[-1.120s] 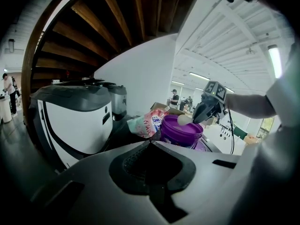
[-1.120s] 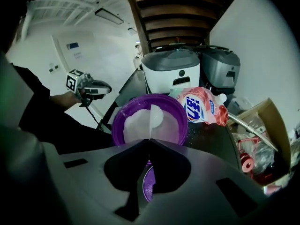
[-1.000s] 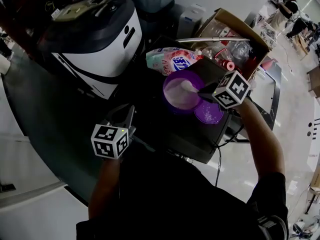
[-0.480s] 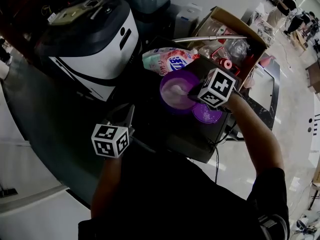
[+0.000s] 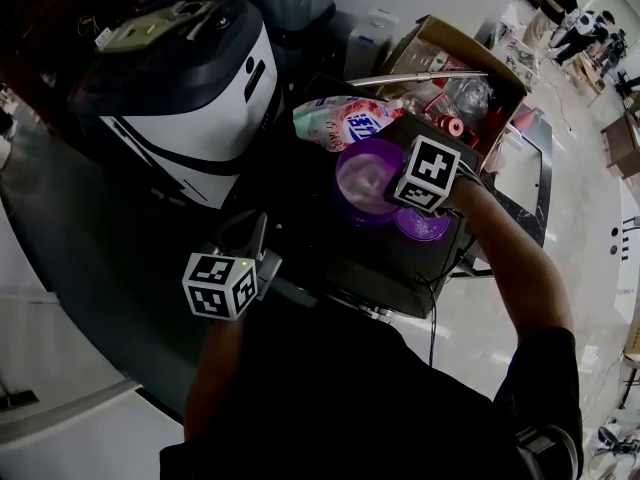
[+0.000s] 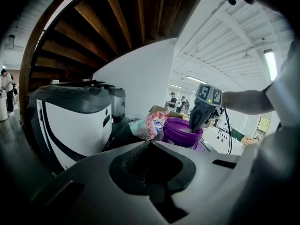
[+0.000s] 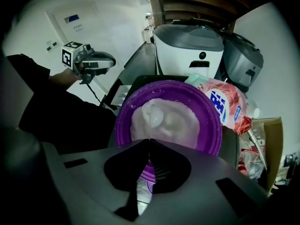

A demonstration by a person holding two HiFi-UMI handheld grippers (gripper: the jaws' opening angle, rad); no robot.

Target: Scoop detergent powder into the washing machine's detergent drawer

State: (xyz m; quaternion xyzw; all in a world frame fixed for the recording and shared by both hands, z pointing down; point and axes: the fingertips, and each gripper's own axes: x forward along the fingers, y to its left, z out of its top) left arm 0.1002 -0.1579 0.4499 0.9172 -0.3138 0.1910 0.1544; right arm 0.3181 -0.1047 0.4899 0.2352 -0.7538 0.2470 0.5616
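**Right gripper**: fingers drawn together, by the look of it pinching the handle of the scoop. The handle itself is hard to make out.
**Scoop**: bowl sunk in the powder, just ahead of the fingertips. Its long axis appears to run straight on from the fingers.
**Purple tub**: open, on the dark counter, centre right of the head view. Its lid lies just beside it, and a detergent pouch lies behind.
**Left gripper**: fingers closed on nothing, lower left, well apart from the tub.
**Washing machine**: upper left. I cannot pick out its drawer.
**Judgement**: the load must travel up-left from the tub, and the right hand carries it.
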